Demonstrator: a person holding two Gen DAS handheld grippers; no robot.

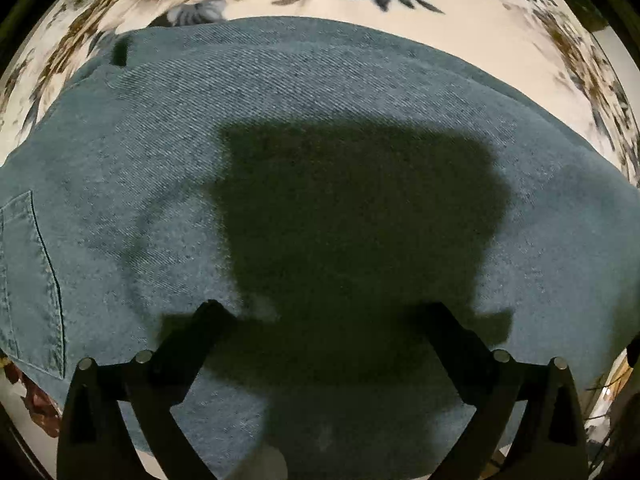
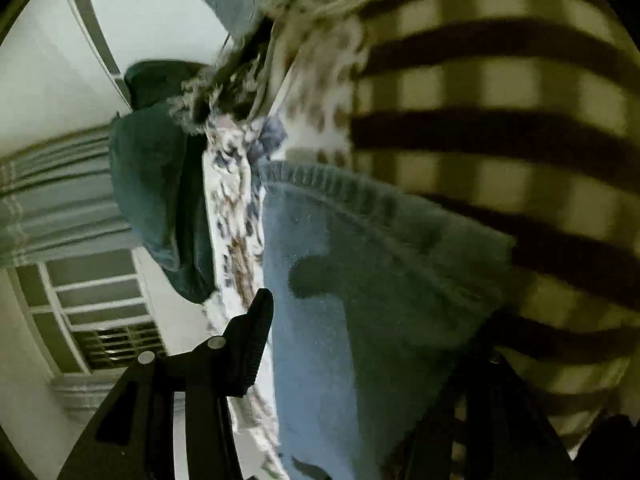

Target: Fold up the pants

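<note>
The left gripper (image 1: pixel 324 312) hangs low over the pants (image 1: pixel 320 120), jaws spread wide and holding nothing, its shadow falling on the denim just ahead. The jeans lie spread on a floral bedsheet (image 1: pixel 460 28), a back pocket (image 1: pixel 32 280) off to the gripper's left. The cloth looks thick, soft and fairly heavy; it should drape rather than slide, and a seamed edge or hem seems the surest place to pinch. The right gripper (image 2: pixel 360 320), tilted sharply sideways, has a hemmed fold of the pants (image 2: pixel 360 280) lying between its fingers (image 2: pixel 252 340); whether it is clamped cannot be told. Beyond the hem, a striped garment (image 2: pixel 500 120) fills the view.
</note>
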